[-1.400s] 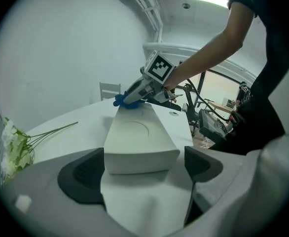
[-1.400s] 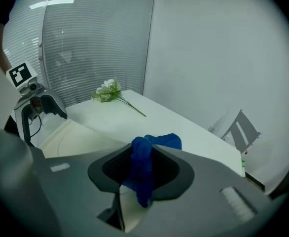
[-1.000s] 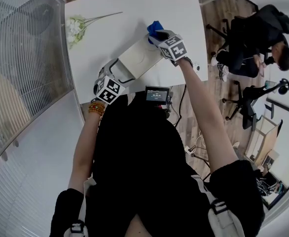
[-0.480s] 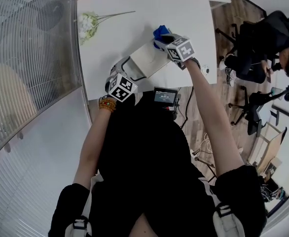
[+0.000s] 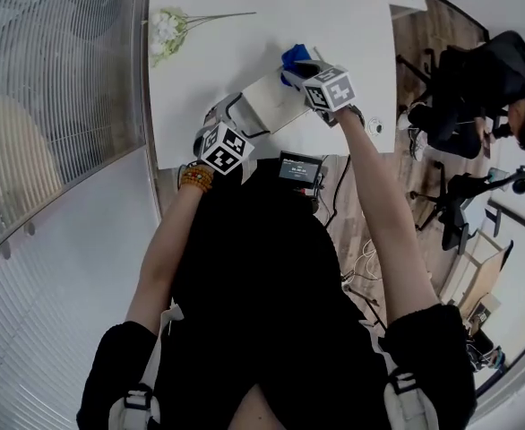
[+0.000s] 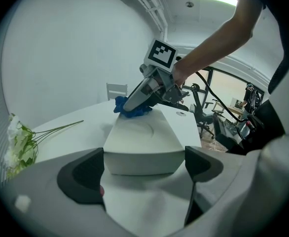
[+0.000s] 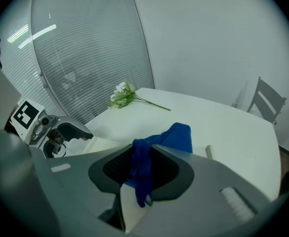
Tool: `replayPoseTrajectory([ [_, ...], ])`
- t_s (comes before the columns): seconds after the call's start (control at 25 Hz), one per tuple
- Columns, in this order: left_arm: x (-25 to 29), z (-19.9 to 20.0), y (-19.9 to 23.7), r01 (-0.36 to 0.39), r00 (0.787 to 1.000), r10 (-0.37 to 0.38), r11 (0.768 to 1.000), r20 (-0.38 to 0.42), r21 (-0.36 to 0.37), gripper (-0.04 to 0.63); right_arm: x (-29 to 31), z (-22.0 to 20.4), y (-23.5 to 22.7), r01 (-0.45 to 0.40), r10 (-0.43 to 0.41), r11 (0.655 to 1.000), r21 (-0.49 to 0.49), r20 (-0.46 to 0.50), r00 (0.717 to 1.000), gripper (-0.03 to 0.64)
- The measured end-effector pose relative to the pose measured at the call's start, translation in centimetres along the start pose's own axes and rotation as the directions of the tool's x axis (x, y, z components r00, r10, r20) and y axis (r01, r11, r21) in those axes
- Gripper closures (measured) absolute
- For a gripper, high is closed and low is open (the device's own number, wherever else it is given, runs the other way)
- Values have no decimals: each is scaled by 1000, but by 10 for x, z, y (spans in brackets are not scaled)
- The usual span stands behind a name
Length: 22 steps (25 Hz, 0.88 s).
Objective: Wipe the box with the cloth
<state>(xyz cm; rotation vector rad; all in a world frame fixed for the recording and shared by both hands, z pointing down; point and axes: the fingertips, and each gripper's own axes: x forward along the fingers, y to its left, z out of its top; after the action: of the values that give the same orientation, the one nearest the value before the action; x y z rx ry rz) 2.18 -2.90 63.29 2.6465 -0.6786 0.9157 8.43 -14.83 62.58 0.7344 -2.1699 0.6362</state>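
A white box [image 5: 271,101] lies on the white table [image 5: 352,25]. My left gripper [image 5: 231,116] is shut on its near end, and in the left gripper view the box [image 6: 144,142] fills the gap between the two pads. A blue cloth [image 5: 291,55] rests on the box's far end. My right gripper [image 5: 296,66] is shut on it and angled down onto the lid. In the right gripper view the cloth [image 7: 176,137] hangs bunched between the jaws of the right gripper [image 7: 143,176]. From the left gripper view, the right gripper [image 6: 134,101] presses the cloth [image 6: 134,112] at the far edge.
A sprig of white flowers [image 5: 168,25] lies at the table's far left. A small screen device [image 5: 298,168] sits at the near table edge with cables below. A ribbed glass partition [image 5: 56,88] stands on the left. People sit at desks [image 5: 477,79] on the right. A chair [image 7: 268,102] stands beyond the table.
The right gripper has shifted a little over the box's far end with the cloth still in it. The left gripper keeps its hold on the near end. The head view has swung slightly.
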Motion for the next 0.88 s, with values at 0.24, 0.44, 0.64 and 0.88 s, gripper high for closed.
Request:
replayPoseTrajectory([
  [0.24,-1,0,0,0,1000,0,1000,8,8,-15,1,-1,7,11,-11,1000,-18,13,1000,488],
  [0.44,-1,-1,1,-2,1000,2,1000,10,3,-15,3,0,12,-8,9,998,-60,4,1000,489],
  [0.64,-1,-2,1,1,1000,-1,1000,12,2,-15,6,0,21,-21,21,994,-106,-1,1000,489],
  [0.88,-1,-3,2,2,1000,-2,1000,13,-8,-15,12,-1,34,-47,41,985,-167,-35,999,502],
])
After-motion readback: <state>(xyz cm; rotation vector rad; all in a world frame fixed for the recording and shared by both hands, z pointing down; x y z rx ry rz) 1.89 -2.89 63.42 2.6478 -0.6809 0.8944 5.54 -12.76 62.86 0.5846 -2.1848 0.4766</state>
